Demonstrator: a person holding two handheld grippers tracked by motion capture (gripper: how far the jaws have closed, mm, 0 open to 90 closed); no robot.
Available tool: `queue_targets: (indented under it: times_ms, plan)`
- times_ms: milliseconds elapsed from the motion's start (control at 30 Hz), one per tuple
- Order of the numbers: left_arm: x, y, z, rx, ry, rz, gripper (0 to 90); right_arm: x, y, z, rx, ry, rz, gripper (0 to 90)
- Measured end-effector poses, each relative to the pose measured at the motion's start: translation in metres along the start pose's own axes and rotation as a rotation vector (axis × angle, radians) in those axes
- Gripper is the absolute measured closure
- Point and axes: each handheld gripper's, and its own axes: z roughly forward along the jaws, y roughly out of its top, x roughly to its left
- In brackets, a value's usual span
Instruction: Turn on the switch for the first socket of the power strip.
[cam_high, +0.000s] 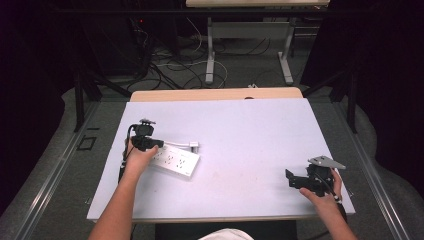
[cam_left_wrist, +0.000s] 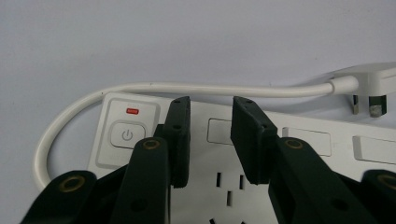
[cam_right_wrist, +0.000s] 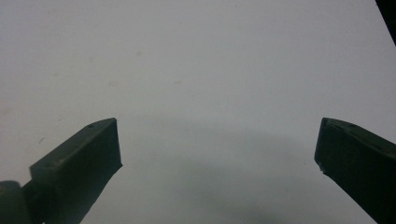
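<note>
Power strip (cam_high: 175, 159): white, lying flat on the left part of the pale table (cam_high: 250, 135), its sockets facing up. In the high view its long axis runs from the person's left hand toward the right and slightly nearer the person. The end with the power button (cam_left_wrist: 127, 135) and its small red light (cam_left_wrist: 133, 111) lies under that hand. The cord (cam_left_wrist: 187, 87) leaves that same end, loops round, and runs along the strip's far side to the plug (cam_left_wrist: 369, 86), which lies on the table just beyond the strip with its pins aimed back at the strip.

The left gripper (cam_left_wrist: 210, 140) hovers over the strip just beside the button, jaws a little apart with nothing pinched between them; below the gap are only the strip's face and a socket. The right gripper (cam_right_wrist: 217, 149) rests well away from the strip, at the table's right near corner, spread wide over bare surface.

The step in hand looks like working the button or gripping the strip at that end. For pressing, I would bring one jaw tip squarely over the button and push straight down, so the strip does not slide. For lifting, I would straddle the strip's short width, clear of the cord.
</note>
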Motion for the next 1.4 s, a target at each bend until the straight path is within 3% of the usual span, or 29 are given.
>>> queue_targets:
  times_ms: [267, 300, 400, 500, 700, 733, 1000, 1200, 1300, 1400]
  plan:
    - [0.001, 0.0, -0.004, -0.006, -0.008, -0.004, 54.7, 0.0, 0.001, 0.002, 0.009, 0.013, -0.009, 0.0]
    - [0.001, -0.001, -0.003, -0.029, 0.0, -0.007, 53.1, 0.0, 0.001, 0.002, 0.009, 0.012, -0.006, 0.0]
    - [0.0, 0.0, -0.006, -0.034, -0.008, -0.011, 48.1, 0.0, 0.001, 0.002, 0.012, 0.011, -0.007, 0.0]
    - [0.0, -0.001, -0.006, -0.061, 0.001, -0.015, 45.0, 0.0, 0.001, 0.002, 0.008, 0.013, -0.011, 0.0]
    - [0.0, -0.001, -0.009, -0.07, -0.009, -0.01, 41.6, -0.001, 0.001, 0.002, 0.001, 0.012, -0.01, 0.0]
    - [-0.001, -0.001, -0.009, -0.094, -0.003, -0.005, 40.7, -0.002, 0.002, 0.002, 0.006, 0.019, -0.014, 0.0]
    - [-0.002, -0.002, -0.016, -0.142, 0.031, 0.033, 31.4, -0.004, 0.002, 0.002, -0.002, 0.022, -0.012, 0.0]
    - [-0.004, -0.002, -0.023, -0.164, 0.007, 0.023, 28.8, -0.002, 0.002, 0.002, 0.005, 0.025, -0.013, 0.0]
    - [-0.005, -0.002, -0.022, -0.164, -0.022, 0.02, 17.2, -0.002, 0.002, 0.003, 0.004, 0.025, -0.007, 0.0]
    - [-0.007, -0.001, -0.022, -0.18, -0.016, 0.024, 10.3, -0.002, 0.002, 0.003, -0.002, 0.018, -0.005, 0.0]
